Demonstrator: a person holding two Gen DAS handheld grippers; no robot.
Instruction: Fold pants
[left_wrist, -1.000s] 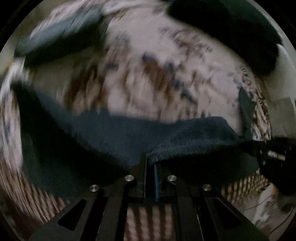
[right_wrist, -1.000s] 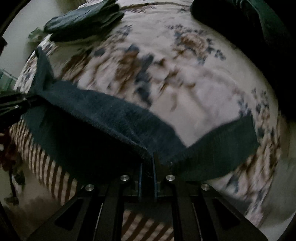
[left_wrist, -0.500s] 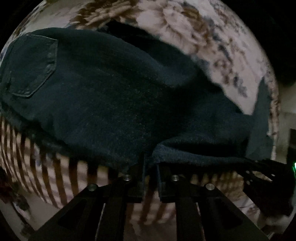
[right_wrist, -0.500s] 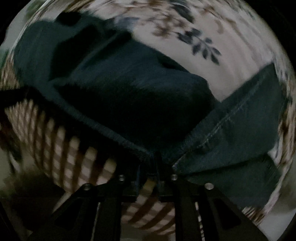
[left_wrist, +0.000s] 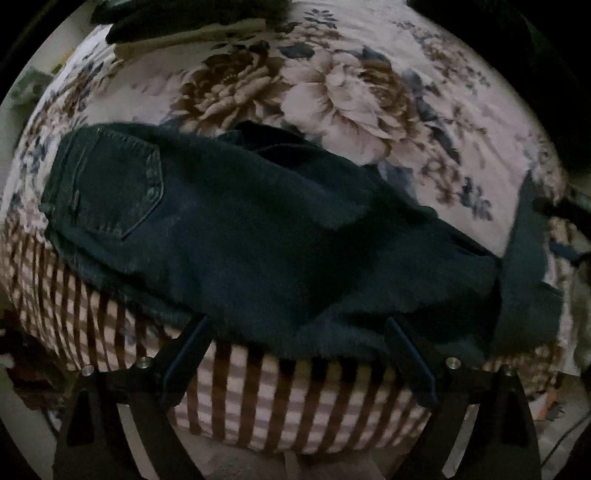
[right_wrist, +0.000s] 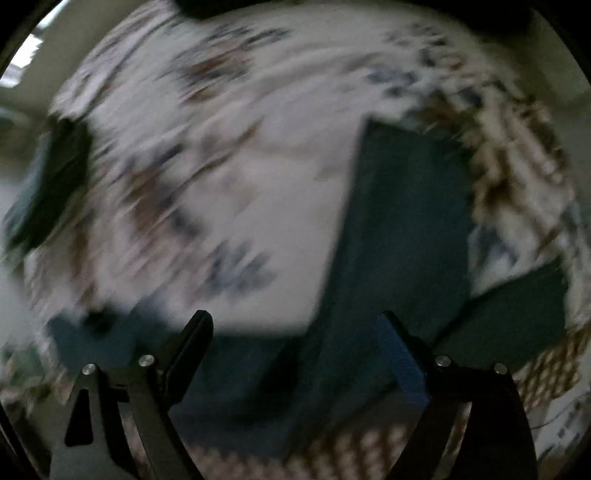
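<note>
Nearest in the left wrist view, the left gripper (left_wrist: 297, 328) has its jaws spread wide, holding nothing, with the near edge of the pants (left_wrist: 258, 236) lying just past the fingertips. The pants, dark denim, rest along the front edge of the bed (left_wrist: 303, 402), seat and back pocket (left_wrist: 125, 184) to the left, one leg running right and then turning away up the flowered bedspread (left_wrist: 354, 92). Part of the near edge overhangs the striped side of the bed.

The right gripper (right_wrist: 295, 325) also has its jaws spread and empty; that view is badly smeared, so I can only say dark cloth seems to lie under and beyond its fingers.

The risk, as I judge it, is the overhang: the heavy denim could slide off the edge once a fold shifts its weight. The legs look crooked and bunched near the middle, so folding now would lock in a lopsided shape.

Farther back, other dark clothes (left_wrist: 192, 18) lie well apart.
</note>
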